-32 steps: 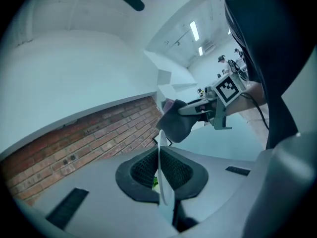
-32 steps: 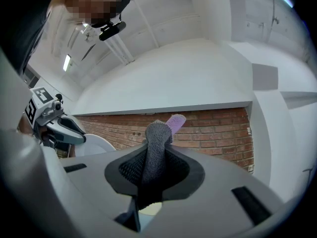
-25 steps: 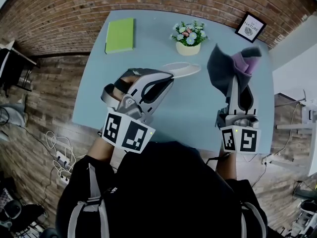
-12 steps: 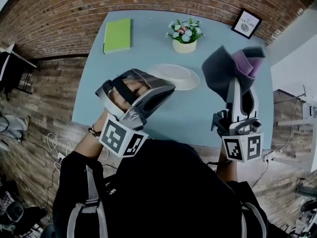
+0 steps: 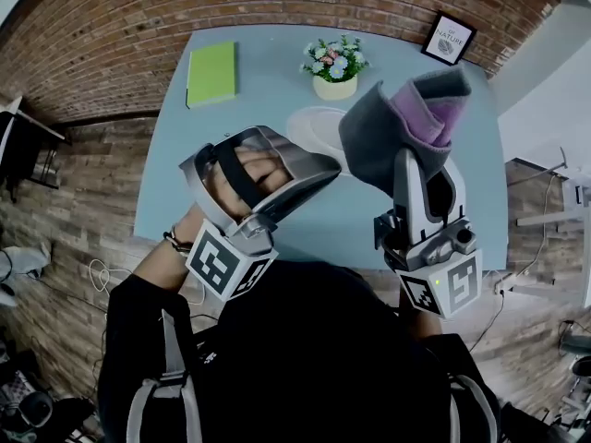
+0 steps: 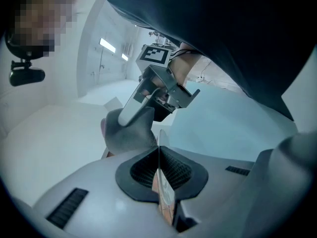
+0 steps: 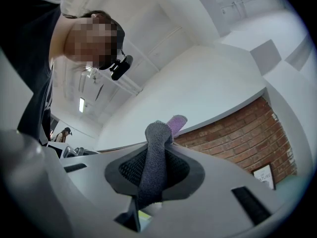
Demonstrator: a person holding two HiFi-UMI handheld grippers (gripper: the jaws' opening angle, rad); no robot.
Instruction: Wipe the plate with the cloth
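The pale plate (image 5: 312, 127) is tilted up over the blue table (image 5: 231, 183), its right part hidden behind the cloth. My left gripper (image 5: 323, 164) is shut on its near rim. In the left gripper view the rim (image 6: 160, 155) runs edge-on between the pads of that gripper (image 6: 159, 171). A grey and purple cloth (image 5: 399, 123) hangs bunched from my right gripper (image 5: 413, 160), right beside the plate. In the right gripper view the cloth (image 7: 154, 155) is pinched between the jaws of the gripper (image 7: 154, 175). Whether cloth and plate touch I cannot tell.
A green book (image 5: 211, 72) lies at the table's far left. A flower pot (image 5: 334, 67) stands at the far middle and a framed picture (image 5: 449, 37) at the far right. Brick flooring surrounds the table.
Both grippers have risen and drawn closer together. The left one rolled, tipping the plate from flat to tilted. The cloth moved left, up against the plate.
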